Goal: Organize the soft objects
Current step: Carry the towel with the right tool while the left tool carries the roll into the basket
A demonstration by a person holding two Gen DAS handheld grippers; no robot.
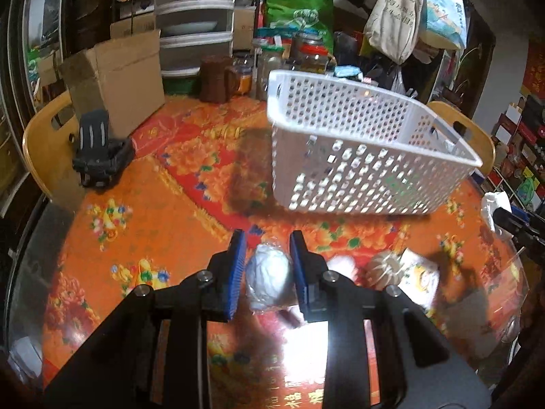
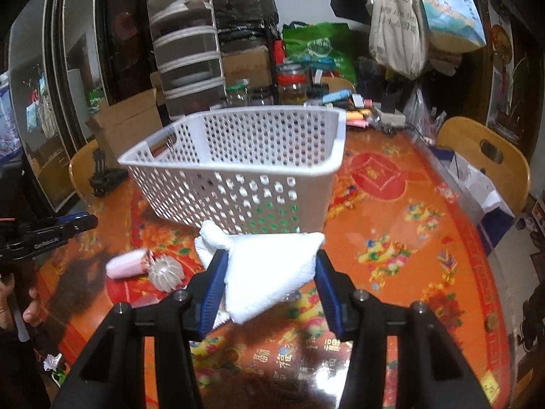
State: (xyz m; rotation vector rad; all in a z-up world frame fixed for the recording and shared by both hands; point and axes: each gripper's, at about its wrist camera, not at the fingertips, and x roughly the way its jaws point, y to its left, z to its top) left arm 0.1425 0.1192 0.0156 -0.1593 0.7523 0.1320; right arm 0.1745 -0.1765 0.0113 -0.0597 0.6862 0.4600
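A white perforated basket (image 1: 361, 143) stands on the orange floral table; it also shows in the right wrist view (image 2: 245, 160). My left gripper (image 1: 267, 262) has its jaws around a white soft ball in clear wrap (image 1: 269, 272) low over the table, both pads close to its sides. My right gripper (image 2: 270, 279) is shut on a white folded cloth (image 2: 272, 269) and holds it above the table in front of the basket. A pink wrapped roll (image 2: 127, 264) and a ribbed beige ball (image 2: 167, 272) lie on the table to the left.
A cardboard box (image 1: 115, 81), a black clamp stand (image 1: 98, 156), jars (image 1: 272, 64) and a drawer unit (image 1: 194, 20) crowd the far side. Wooden chairs (image 2: 483, 156) flank the table. A yellow-white packet (image 1: 419, 276) lies right of the ribbed ball (image 1: 385, 267).
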